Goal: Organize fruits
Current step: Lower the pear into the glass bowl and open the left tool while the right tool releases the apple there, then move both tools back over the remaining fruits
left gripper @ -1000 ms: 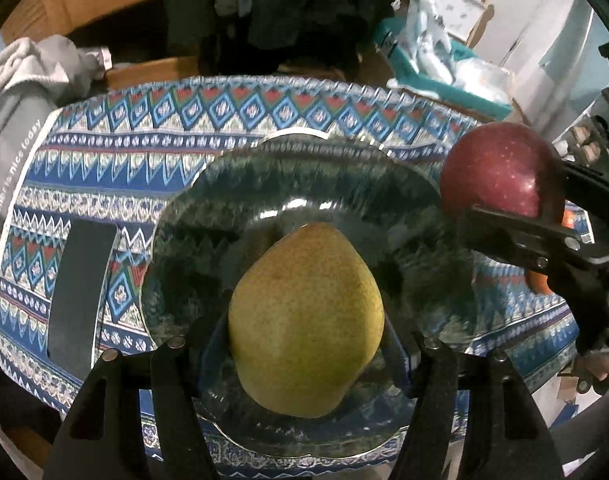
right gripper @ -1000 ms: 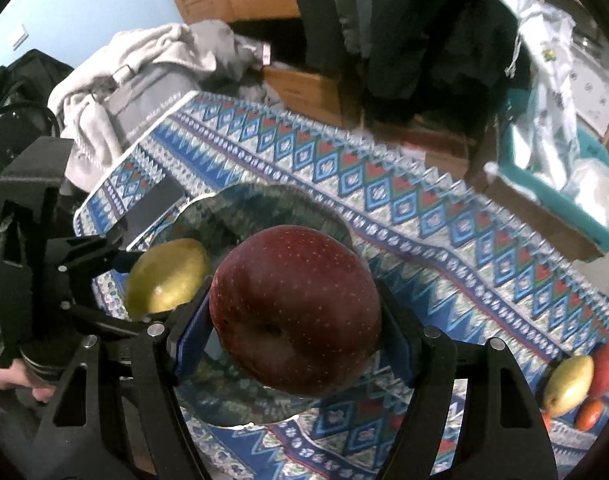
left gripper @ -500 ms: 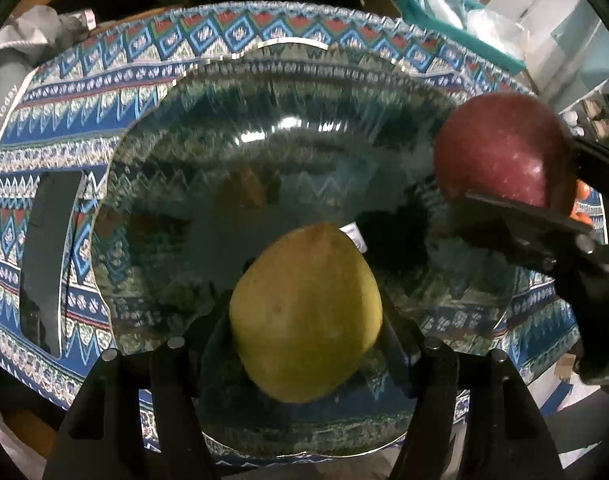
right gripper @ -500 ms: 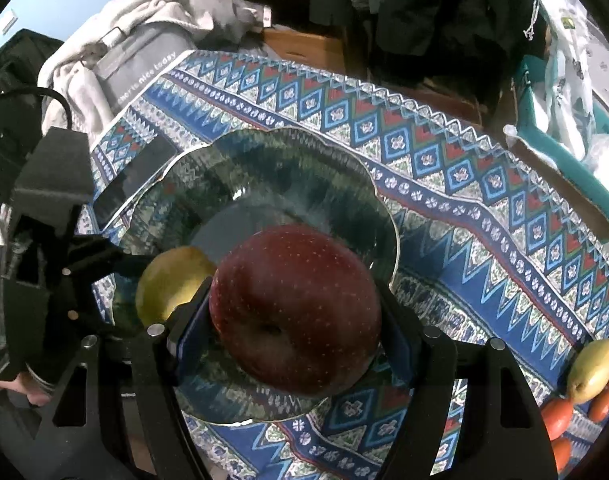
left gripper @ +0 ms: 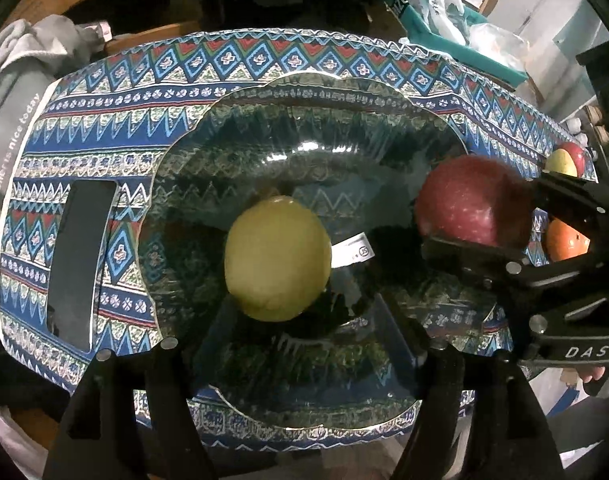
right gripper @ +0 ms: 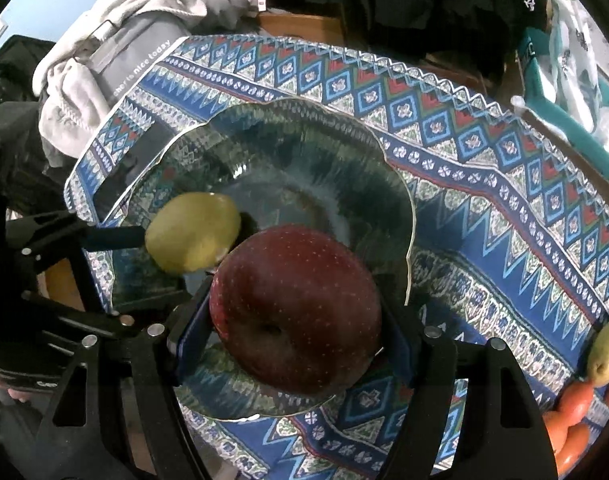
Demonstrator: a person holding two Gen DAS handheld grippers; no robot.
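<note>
L gripper spread, pear loose in glass bowl; R gripper pinching apple; risk: apple drop knocks pear, rolls; hard landing could chip glass.

Black right tool, silver screws, white "DAS" lettering.

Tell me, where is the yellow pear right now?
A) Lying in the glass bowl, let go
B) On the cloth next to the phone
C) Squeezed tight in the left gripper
A: the pear lies in the bowl, beyond the left gripper's spread fingers, which don't touch it.
</note>
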